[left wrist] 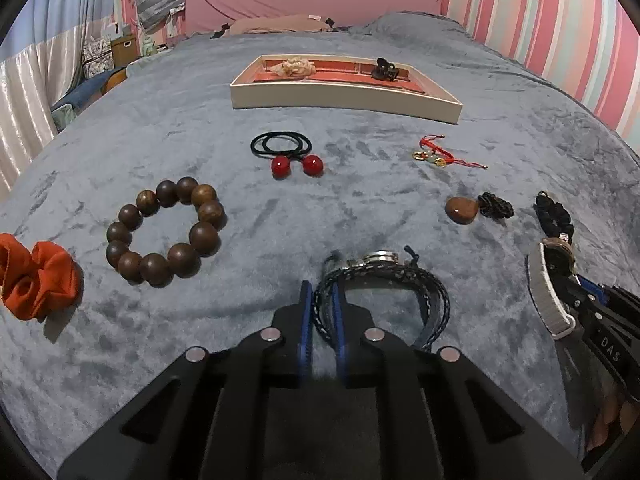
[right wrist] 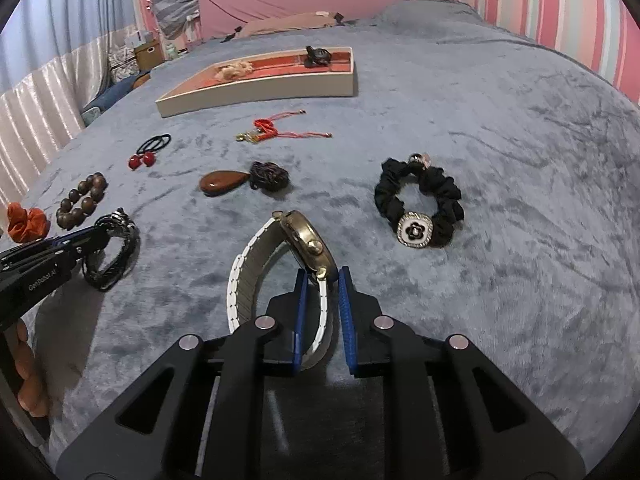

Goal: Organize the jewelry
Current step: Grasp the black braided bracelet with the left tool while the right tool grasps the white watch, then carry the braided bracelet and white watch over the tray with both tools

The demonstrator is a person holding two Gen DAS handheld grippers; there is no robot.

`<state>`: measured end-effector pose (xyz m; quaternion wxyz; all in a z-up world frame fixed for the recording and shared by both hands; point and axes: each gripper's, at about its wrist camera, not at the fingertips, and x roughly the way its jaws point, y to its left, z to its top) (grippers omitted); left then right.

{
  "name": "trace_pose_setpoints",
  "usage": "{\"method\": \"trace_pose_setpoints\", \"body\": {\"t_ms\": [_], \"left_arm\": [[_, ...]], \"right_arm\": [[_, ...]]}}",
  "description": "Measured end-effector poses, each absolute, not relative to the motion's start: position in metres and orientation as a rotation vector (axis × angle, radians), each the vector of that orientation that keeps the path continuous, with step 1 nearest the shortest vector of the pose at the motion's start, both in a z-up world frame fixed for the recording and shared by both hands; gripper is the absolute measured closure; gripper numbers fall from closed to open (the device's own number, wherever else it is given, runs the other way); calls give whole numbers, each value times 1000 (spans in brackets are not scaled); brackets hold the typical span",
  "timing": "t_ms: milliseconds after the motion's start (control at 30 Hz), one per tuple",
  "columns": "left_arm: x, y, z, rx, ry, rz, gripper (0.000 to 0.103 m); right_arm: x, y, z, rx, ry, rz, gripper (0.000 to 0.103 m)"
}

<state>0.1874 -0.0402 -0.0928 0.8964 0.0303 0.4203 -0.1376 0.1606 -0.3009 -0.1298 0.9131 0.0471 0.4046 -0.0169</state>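
Observation:
My left gripper [left wrist: 322, 287] is shut on a dark blue braided bracelet [left wrist: 400, 276] with a metal clasp that lies on the grey-blue blanket. The strands run between its blue pads. My right gripper [right wrist: 323, 273] is shut on the white band of a gold-cased watch [right wrist: 308, 240], which stands on edge on the blanket. The right wrist view shows the left gripper [right wrist: 94, 240] at the far left with the bracelet [right wrist: 118, 256]. The left wrist view shows the right gripper [left wrist: 568, 276] at the right edge with the watch band [left wrist: 546, 292].
A white tray [left wrist: 344, 100] with red lining sits at the back and holds a beige scrunchie and a black hair claw. On the blanket lie wooden beads [left wrist: 164, 232], an orange scrunchie [left wrist: 36, 276], red-ball hair ties [left wrist: 288, 152], a red string bracelet [left wrist: 440, 152], a brown pendant [left wrist: 462, 210] and a black scrunchie [right wrist: 420, 204].

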Motion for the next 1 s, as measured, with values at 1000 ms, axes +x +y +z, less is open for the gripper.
{"method": "trace_pose_setpoints", "body": {"t_ms": [1000], "left_arm": [[313,-66,-12,69,666,-272,93]], "right_arm": [[314,-289,-46,120,634,-40,87]]}}
